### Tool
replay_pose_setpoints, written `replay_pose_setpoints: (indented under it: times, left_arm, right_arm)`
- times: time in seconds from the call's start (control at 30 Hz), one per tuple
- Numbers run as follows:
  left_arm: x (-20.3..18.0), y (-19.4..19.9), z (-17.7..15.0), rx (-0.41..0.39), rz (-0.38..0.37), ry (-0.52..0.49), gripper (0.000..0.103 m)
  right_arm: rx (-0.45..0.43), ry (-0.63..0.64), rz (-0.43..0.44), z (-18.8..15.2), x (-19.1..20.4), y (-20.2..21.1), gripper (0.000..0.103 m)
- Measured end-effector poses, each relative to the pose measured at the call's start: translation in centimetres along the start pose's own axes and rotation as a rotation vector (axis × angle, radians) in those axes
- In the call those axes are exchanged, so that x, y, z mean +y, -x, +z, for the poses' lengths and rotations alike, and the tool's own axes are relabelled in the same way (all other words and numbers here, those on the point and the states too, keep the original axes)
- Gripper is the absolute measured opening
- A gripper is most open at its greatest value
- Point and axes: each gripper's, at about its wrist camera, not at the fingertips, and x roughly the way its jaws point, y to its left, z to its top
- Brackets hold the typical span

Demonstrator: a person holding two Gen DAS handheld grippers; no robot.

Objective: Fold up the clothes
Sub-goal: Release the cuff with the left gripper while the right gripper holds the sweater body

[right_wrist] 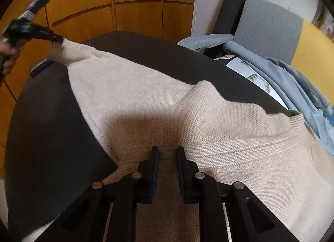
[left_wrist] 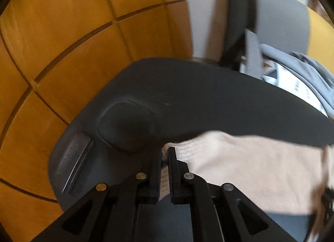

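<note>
1. While the beige knitted sweater (right_wrist: 167, 117) lies spread on the dark round table (right_wrist: 52, 127), we pinch its cuff in our left hand-held gripper (left_wrist: 166, 154).
2. Our right hand-held gripper (right_wrist: 168, 154), narrow, straddles its ribbed hem.
3. No fold is made yet.

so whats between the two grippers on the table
In the right wrist view, beige sweater spans the stretch from right gripper to left gripper, over the dark table.
</note>
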Motion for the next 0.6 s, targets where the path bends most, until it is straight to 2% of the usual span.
replay_pose_setpoints:
  times: [0.1,0.17,0.23,0.27,0.3,0.4,0.5,0.6]
  left_arm:
    - [1.1,-2.5,1.5,0.015,0.11,0.016,0.008]
    - [2.2,-3.4,2.4,0.015,0.234,0.016,0.009]
    - [3.3,-4.0,3.4,0.022,0.369,0.031,0.015]
    - [3.8,-3.8,3.6,0.015,0.396,0.054,0.015]
    - [3.7,-3.2,3.4,-0.016,0.369,0.07,0.015]
    - [1.5,-0.6,1.4,-0.132,0.172,0.081,0.015]
    - [-6.1,1.1,-2.2,-0.14,-0.036,-0.01,0.015]
    - [-13.7,4.3,-6.2,-0.125,-0.28,-0.035,0.015]
  right_arm:
    - [-0.005,-0.003,0.0,0.0,0.0,0.1,0.017]
    - [-0.008,-0.003,-0.001,-0.2,0.0,0.1,0.017]
    - [-0.01,-0.002,-0.002,-0.2,0.0,0.3,0.017]
    - [-0.011,-0.002,-0.003,-0.2,0.0,0.4,0.017]
    - [-0.011,-0.002,-0.004,-0.2,0.0,0.4,0.017]
    - [-0.015,-0.002,-0.006,-0.3,0.1,0.5,0.017]
    - [-0.013,-0.012,0.006,-0.2,-0.2,0.4,0.017]
    - [-0.009,-0.05,0.057,0.0,-1.1,0.7,0.018]
